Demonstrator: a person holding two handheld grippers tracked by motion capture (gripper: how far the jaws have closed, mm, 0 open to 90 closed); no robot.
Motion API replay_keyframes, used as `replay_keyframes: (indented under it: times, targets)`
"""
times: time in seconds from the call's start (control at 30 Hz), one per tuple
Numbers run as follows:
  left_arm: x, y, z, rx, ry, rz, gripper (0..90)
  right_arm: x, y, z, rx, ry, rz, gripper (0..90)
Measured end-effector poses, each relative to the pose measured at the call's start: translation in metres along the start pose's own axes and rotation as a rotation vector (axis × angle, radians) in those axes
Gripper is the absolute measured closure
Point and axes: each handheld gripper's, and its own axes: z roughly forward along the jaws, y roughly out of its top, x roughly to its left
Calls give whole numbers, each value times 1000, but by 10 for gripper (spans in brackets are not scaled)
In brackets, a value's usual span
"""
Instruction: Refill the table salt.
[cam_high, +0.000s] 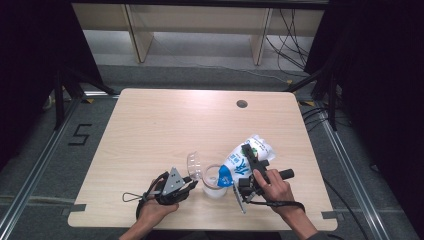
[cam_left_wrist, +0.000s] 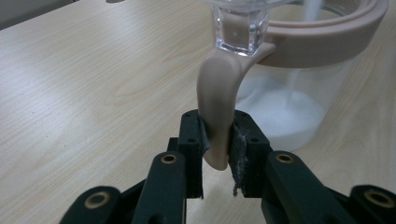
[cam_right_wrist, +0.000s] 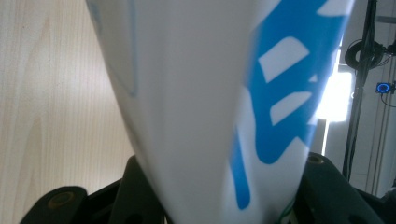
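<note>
On the pale wooden counter (cam_high: 165, 125), the left tongs (cam_left_wrist: 215, 140) clamp the jar's handle (cam_left_wrist: 215, 98) while the right tongs (cam_high: 248, 167) grip the tilted bag (cam_high: 245, 157). The thin white stream should stay centred over the jar (cam_high: 214, 182), pouring slowly.

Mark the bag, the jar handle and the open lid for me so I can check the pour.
bag (cam_high: 245, 159): high view, on its printed white and blue side.
jar handle (cam_left_wrist: 215, 100): left gripper view, on the beige stem above the jaws.
open lid (cam_high: 194, 164): high view, on the clear flipped-back dome.
</note>
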Motion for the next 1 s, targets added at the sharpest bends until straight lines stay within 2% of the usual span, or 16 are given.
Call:
replay_keyframes:
  times: [0.03,0.07,0.1,0.17,0.37,0.4,0.43,0.47,0.57,0.63,0.73,0.77,0.8,0.9,0.97,1.0]
  targets:
    - [0,0,0,-1,0,-1,753,0,0,0,-5,-5,2,609]
    - [0,0,0,-1,0,-1,753,-3,0,2,-26,-14,-47,610]
    - [0,0,0,-1,0,-1,753,-5,1,2,-32,-18,-66,610]
    - [0,0,0,0,0,-2,753,-3,0,2,-22,-10,-42,611]
    - [0,0,0,-1,-1,-2,752,-3,0,2,-28,-14,-48,616]
    - [0,0,0,-1,0,-2,753,1,0,0,-4,0,4,616]
    - [0,0,0,-1,0,-2,752,-1,0,0,-8,-4,-12,617]
    - [0,0,0,-1,-1,-2,752,-5,1,2,-31,-15,-63,618]
    - [0,0,0,-1,-1,-2,752,-3,0,1,-23,-8,-38,620]
    - [0,0,0,-1,0,-2,752,-5,1,-1,13,23,-46,621]
    - [0,0,0,-1,0,-3,752,-2,0,2,-32,-17,-31,623]
    - [0,0,0,-1,0,-2,752,1,0,1,-18,-12,5,624]
    - [0,0,0,-1,-1,-2,752,1,-1,0,-8,-6,11,625]
    - [0,0,0,0,0,-2,752,1,-1,0,-9,-7,10,626]
    - [0,0,0,0,0,-2,752,-5,1,0,-11,5,-63,627]
    - [-1,0,0,-3,0,-6,752,-5,1,-1,2,17,-50,628]
